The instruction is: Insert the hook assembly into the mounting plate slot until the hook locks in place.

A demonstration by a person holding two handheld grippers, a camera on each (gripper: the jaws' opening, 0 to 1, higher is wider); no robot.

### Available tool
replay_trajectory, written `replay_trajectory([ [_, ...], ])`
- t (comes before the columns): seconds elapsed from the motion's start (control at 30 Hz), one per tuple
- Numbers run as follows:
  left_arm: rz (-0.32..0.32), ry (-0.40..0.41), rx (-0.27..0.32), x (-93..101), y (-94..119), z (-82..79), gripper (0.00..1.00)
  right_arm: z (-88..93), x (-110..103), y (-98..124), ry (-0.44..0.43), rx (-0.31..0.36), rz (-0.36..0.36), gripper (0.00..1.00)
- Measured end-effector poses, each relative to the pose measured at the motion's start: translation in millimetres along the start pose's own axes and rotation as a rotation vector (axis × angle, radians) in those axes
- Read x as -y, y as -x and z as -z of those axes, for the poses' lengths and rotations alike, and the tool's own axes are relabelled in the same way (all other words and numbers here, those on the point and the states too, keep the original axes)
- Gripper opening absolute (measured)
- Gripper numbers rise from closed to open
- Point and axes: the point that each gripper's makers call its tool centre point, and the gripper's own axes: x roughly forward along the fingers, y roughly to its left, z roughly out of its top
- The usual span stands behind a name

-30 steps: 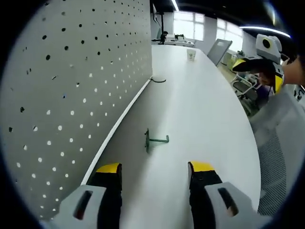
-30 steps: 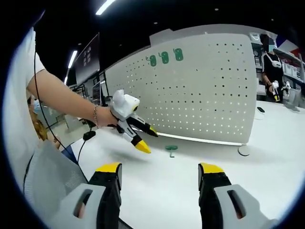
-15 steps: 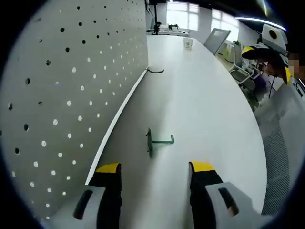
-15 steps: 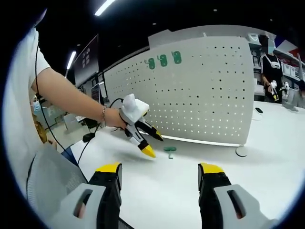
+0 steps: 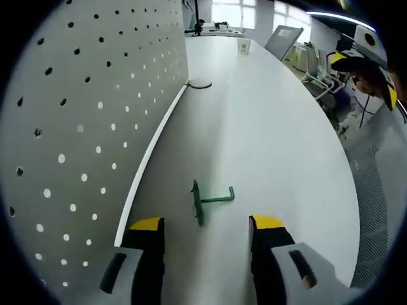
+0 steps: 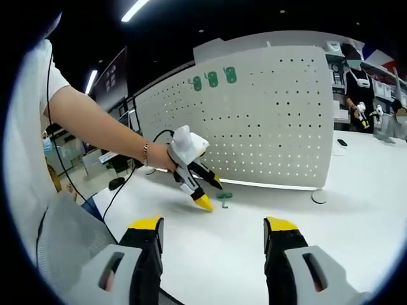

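Green hook (image 5: pixel 206 200) lies on the table (image 5: pixel 267 127) beside the pegboard (image 5: pixel 82 114), between the left gripper's (image 5: pixel 205 232) wide, empty jaws; right gripper (image 6: pixel 210 232) likewise wide, its view alone showing three green hooks (image 6: pixel 213 79) atop the pegboard.

A green hook (image 5: pixel 205 200) on a white table (image 5: pixel 267 140) — pale grey pegboard (image 6: pixel 267 121), yellow-tipped black left claw (image 5: pixel 203 229).

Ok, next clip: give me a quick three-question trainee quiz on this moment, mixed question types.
1. True or false: the left gripper is shut on the green hook.
2. The hook lies on: A) the white table B) the pegboard C) a chair.
3. Fill in: three green pieces hang near the pegboard's ____ edge.

Key: 1 false, its jaws stand open around nothing; 2 A; 3 top.
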Motion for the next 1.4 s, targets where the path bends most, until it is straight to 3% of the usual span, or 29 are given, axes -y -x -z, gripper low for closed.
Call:
replay_trajectory([
  [0.43, 0.007, 0.004, 0.021, 0.2, -4.0, -7.1, 0.46, 0.4, 2.4, 2.4, -0.006, -0.002, 0.012, 0.6],
  [0.73, -0.034, 0.042, 0.018, -6.3, -2.6, -5.8, 0.28, 3.8, 2.8, 1.9, -0.011, -0.01, 0.014, 0.59],
  [0.97, -0.046, 0.045, 0.016, -7.1, -1.2, -3.0, 0.07, 4.8, 4.4, 3.5, -0.013, -0.011, 0.02, 0.56],
  [1.4, -0.043, 0.051, -0.002, -7.3, -0.6, -1.8, 0.03, 6.4, 5.8, 4.0, -0.024, -0.01, 0.022, 0.56],
])
